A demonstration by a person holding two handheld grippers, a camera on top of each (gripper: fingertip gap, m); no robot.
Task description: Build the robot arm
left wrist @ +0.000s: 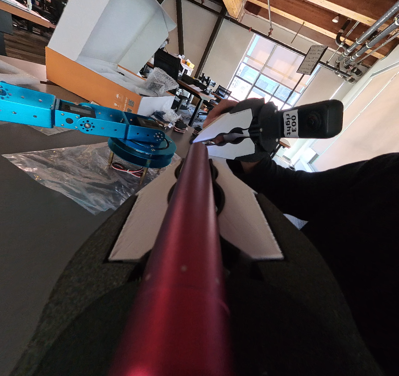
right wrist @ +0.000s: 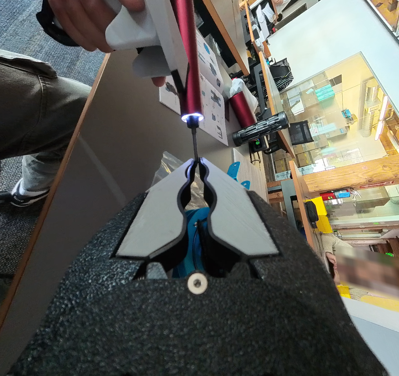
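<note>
My left gripper [left wrist: 195, 162] is shut on a red metal electric screwdriver [left wrist: 185, 257] that lies lengthwise between its white fingers [left wrist: 241, 214]. In the right wrist view the screwdriver [right wrist: 187, 41] points down from the left gripper [right wrist: 183, 89], which a hand holds, and a white light ring glows at its nose. My right gripper [right wrist: 196, 160] is shut, and its fingertips pinch the thin black bit [right wrist: 195, 143] that sticks out of the screwdriver. The right gripper [left wrist: 200, 141] also shows in the left wrist view, at the screwdriver's far end.
A blue metal robot arm [left wrist: 86, 119] on a round base [left wrist: 142, 149] stands on a clear plastic bag [left wrist: 64, 171] on the dark table [right wrist: 121, 128]. An open orange and white box [left wrist: 97, 63] is behind it. A booklet [right wrist: 213, 97], a red tube [right wrist: 241, 110] and a black handle [right wrist: 261, 128] lie farther off. Across from one pair of fingers to the other is roughly 5 centimeters.
</note>
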